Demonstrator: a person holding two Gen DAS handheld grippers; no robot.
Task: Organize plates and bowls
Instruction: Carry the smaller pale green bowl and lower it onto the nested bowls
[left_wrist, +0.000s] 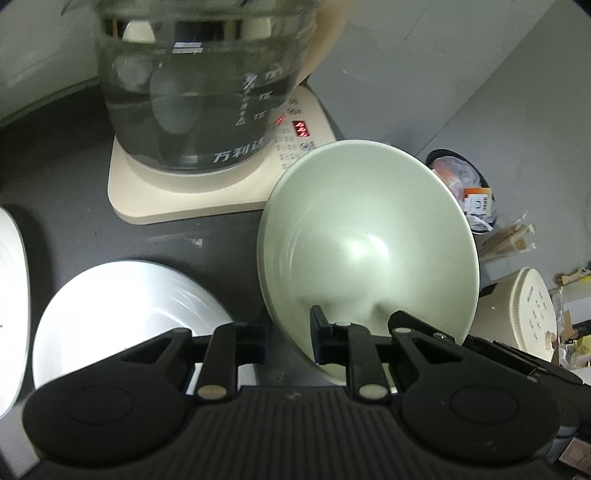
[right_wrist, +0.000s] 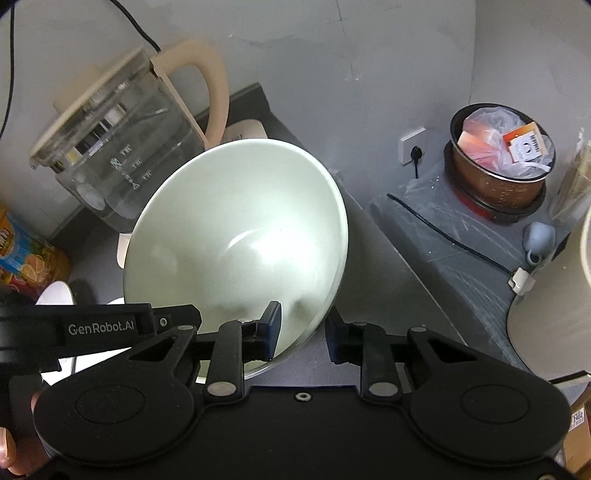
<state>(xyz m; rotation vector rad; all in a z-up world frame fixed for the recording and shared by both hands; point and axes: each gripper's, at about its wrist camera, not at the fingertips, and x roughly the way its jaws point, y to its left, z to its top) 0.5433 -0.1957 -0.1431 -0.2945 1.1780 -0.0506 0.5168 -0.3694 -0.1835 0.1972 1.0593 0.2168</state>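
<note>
Pinched at opposite rim spots, bowl (left_wrist: 365, 236) between nearly closed jaws of left gripper (left_wrist: 288, 336) and right gripper (right_wrist: 301, 328), likely for steady carrying.

Pale grey plastered walls (right_wrist: 332, 55) meet at upper right, above a dark grey countertop (left_wrist: 55, 184) and a white wall socket (right_wrist: 412, 146).

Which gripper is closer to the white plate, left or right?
Left. The left gripper grips the green bowl right beside the white plate; the right gripper holds the bowl's far rim, away from the plate.
</note>
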